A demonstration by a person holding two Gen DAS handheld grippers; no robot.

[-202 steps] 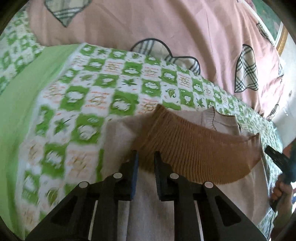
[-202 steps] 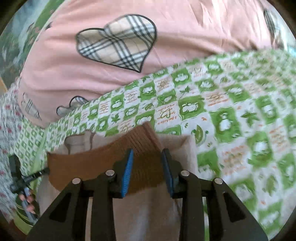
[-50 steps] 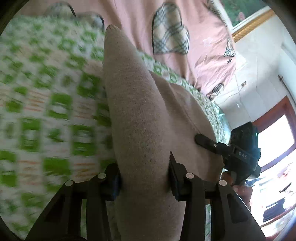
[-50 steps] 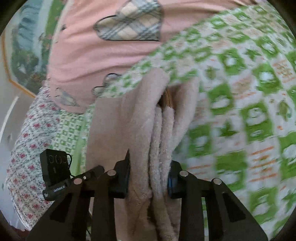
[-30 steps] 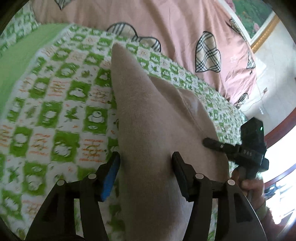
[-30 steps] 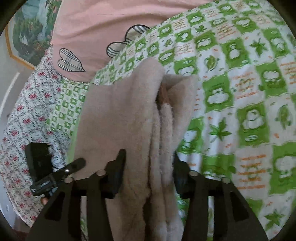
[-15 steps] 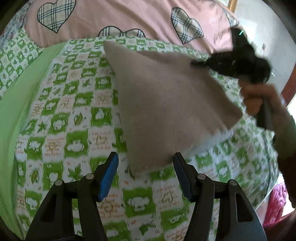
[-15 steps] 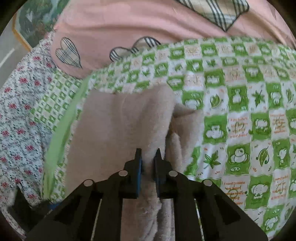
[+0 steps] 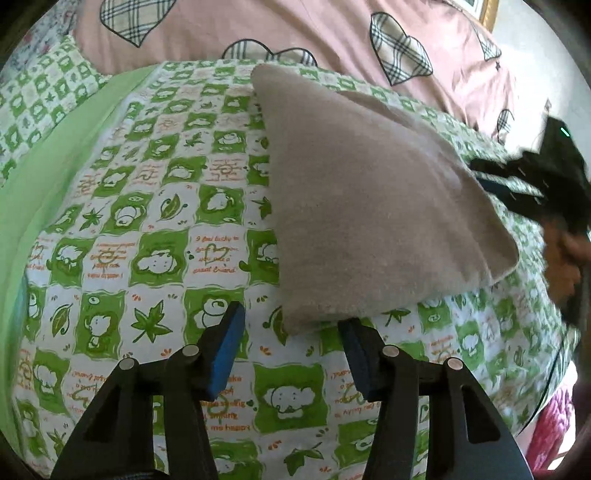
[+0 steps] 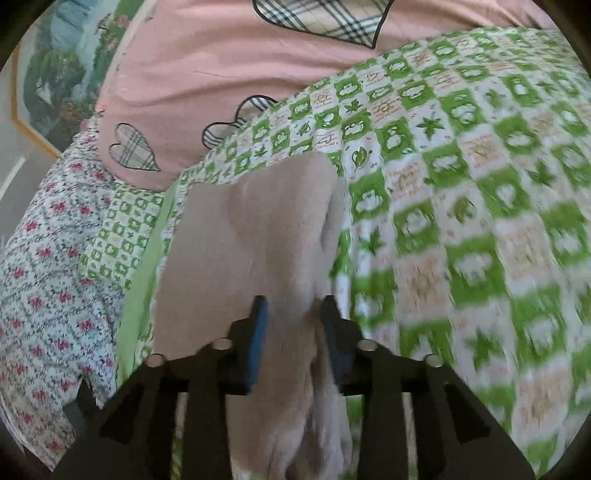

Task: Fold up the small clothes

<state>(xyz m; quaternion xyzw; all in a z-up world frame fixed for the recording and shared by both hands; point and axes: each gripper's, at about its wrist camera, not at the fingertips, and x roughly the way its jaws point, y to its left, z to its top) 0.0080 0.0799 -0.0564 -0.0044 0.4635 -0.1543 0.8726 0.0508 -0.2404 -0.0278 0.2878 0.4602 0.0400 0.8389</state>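
The left gripper [image 9: 291, 339] has let go, its jaws narrowing with nothing between them. The folded beige sweater [image 9: 365, 206] lies centre-frame on the green checked bedsheet [image 9: 155, 229]. The right gripper's [image 10: 293, 332] jaws have just widened around the sweater's edge; whether they press I cannot tell. The fold looks finished.

The folded garment [image 9: 369, 206] is plain beige-taupe. The bedsheet [image 9: 147, 221] under it is a green-and-white check with white animals, green leaves and orange lettering, edged by a plain light-green band [image 9: 44, 177]. The quilt [image 9: 295, 29] is pink with plaid hearts outlined in black. Another cloth [image 10: 44, 266] is white with small red flowers.
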